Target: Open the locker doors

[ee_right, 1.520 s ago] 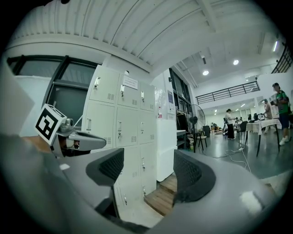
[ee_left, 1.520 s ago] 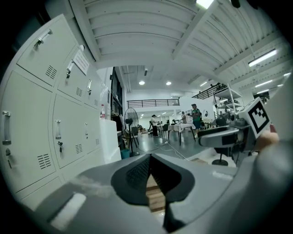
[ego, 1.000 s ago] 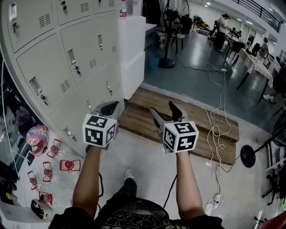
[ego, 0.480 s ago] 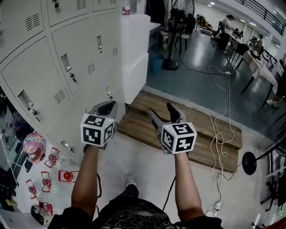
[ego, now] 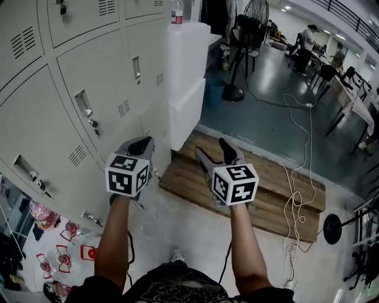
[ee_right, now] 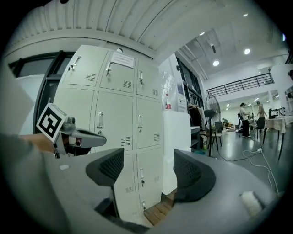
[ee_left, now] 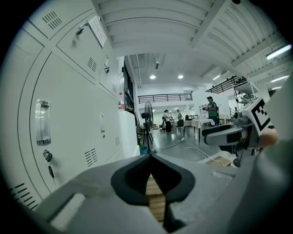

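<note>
Progress on the task: none visible. Every door of the lockers (ego: 71,77) that shows, at the left of the head view, lies flush and shut. Each has a recessed handle (ego: 83,102) with a key (ego: 93,124) hanging in the lock below it. All of the opening is judged left to do, beginning with an approach to a first handle.

Left gripper (ego: 141,145): jaws closed, tips meeting, nothing between them. It is held near the lower doors but touches none. Its own view looks along the locker face, with the nearest door just to the left.

Right gripper (ego: 211,148): jaws wide apart and empty. Through the gap its own view shows only the far lockers and a strip of wooden pallet (ego: 260,183). It is held further right, over the floor and apart from the lockers.

Surroundings: a stack of white blocks (ego: 188,77) stands against the far end of the lockers, with a bottle (ego: 176,12) on top. The pallet lies on the floor to the right of the stack, and a pedestal fan (ego: 233,93) stands beyond.

Judgement: the left gripper would have to open before taking a handle. The right gripper is ready to close but must first travel left to a door.
</note>
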Motion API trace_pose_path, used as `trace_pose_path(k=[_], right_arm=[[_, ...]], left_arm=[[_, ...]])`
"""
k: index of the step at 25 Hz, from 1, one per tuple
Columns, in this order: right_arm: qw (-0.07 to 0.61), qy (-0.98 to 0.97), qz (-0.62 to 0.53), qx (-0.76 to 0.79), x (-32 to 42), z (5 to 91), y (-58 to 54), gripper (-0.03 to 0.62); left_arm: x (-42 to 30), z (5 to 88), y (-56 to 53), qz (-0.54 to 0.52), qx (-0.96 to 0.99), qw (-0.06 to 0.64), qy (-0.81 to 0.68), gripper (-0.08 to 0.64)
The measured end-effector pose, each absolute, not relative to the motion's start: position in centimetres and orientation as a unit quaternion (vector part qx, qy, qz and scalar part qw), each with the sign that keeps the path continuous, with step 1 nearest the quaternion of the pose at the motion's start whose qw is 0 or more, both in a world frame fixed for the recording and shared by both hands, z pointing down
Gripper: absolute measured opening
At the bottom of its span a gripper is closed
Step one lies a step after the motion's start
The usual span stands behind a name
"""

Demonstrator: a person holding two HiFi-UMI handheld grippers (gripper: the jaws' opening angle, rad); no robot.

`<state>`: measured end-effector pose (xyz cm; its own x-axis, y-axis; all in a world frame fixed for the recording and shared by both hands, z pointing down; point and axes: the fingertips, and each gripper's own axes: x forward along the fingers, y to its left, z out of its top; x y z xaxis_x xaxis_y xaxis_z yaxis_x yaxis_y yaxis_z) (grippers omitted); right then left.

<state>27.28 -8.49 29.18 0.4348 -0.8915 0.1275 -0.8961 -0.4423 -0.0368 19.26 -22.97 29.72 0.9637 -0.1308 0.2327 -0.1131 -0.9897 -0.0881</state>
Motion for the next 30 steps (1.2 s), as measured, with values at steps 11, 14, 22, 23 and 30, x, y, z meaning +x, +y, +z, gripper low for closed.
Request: trace_pose_path(k=[11, 14, 22, 23, 30], right_arm=[[0.028, -0.547, 0.058, 0.834, 30.0, 28.6, -16.2, 0.327], [0.022, -0.558, 0.056, 0.827, 30.0, 28.5, -17.8, 0.327], [0.021, -0.617, 0.051, 0.785, 28.2, 29.0, -23.8, 0.327], [0.020, -0.628, 0.051, 0.776, 28.0, 29.1, -24.7, 0.327], [0.019, -0.705, 0.045, 0.708, 27.0, 29.1, -30.8, 0.327]], left_arm=[[21.7, 29.2, -30.0, -0.108, -0.990, 0.028, 0.081, 0.005], [21.6, 29.0, -30.8, -0.108, -0.990, 0.032, 0.087, 0.005], [19.2, 29.4, -34.6, -0.111, -0.983, 0.035, 0.143, 0.004], [18.8, 29.4, -35.1, -0.111, -0.981, 0.034, 0.154, 0.005], [16.8, 28.8, -38.8, -0.096, -0.965, 0.022, 0.241, 0.005]])
